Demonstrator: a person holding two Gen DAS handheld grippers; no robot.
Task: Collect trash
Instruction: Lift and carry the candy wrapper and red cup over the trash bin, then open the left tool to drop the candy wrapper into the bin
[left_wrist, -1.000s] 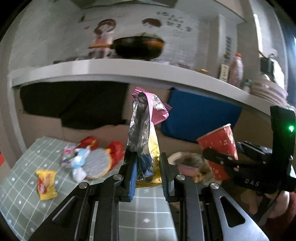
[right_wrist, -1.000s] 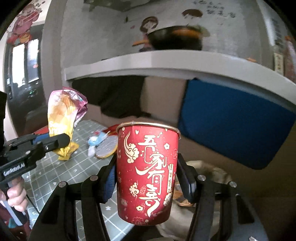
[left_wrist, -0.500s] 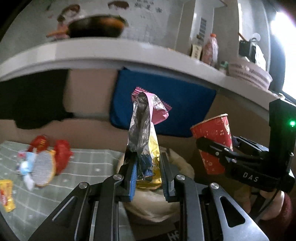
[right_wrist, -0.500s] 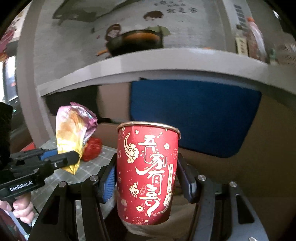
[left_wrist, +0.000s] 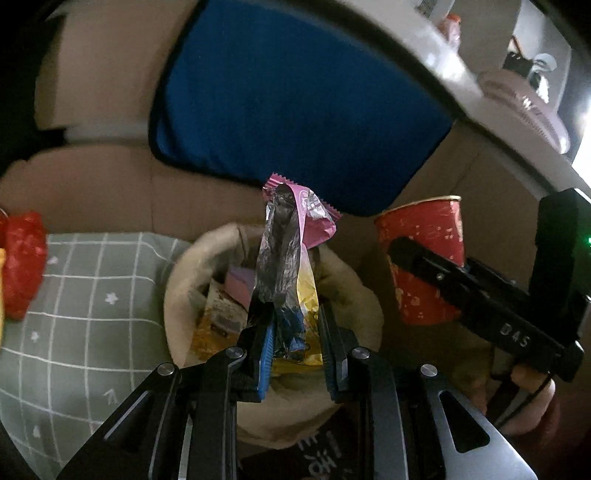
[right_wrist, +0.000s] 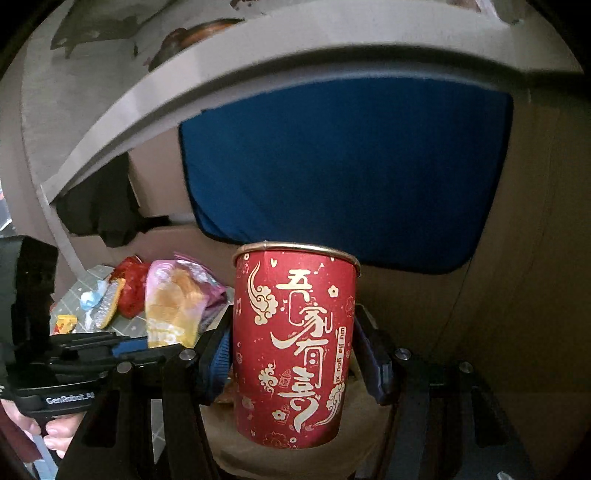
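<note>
My left gripper (left_wrist: 295, 332) is shut on a crumpled snack wrapper (left_wrist: 286, 258), pink and yellow with a silver inside, held upright just above the open mouth of a beige trash bag (left_wrist: 354, 295). The bag holds several wrappers. My right gripper (right_wrist: 295, 354) is shut on a red paper cup (right_wrist: 295, 343) with gold characters, held upright over the bag's right side (right_wrist: 369, 424). The cup (left_wrist: 421, 258) also shows in the left wrist view, and the wrapper (right_wrist: 177, 302) in the right wrist view.
A grey-green checked cloth (left_wrist: 74, 314) covers the table left of the bag, with a red wrapper (left_wrist: 22, 266) on it. More trash (right_wrist: 107, 299) lies there. A blue cushion (left_wrist: 295, 92) and a tan sofa back stand behind, under a grey shelf (right_wrist: 258, 62).
Both grippers have moved right and down from over the table to above the trash bag, each still holding its item. The bag's open mouth now lies under the wrapper.
</note>
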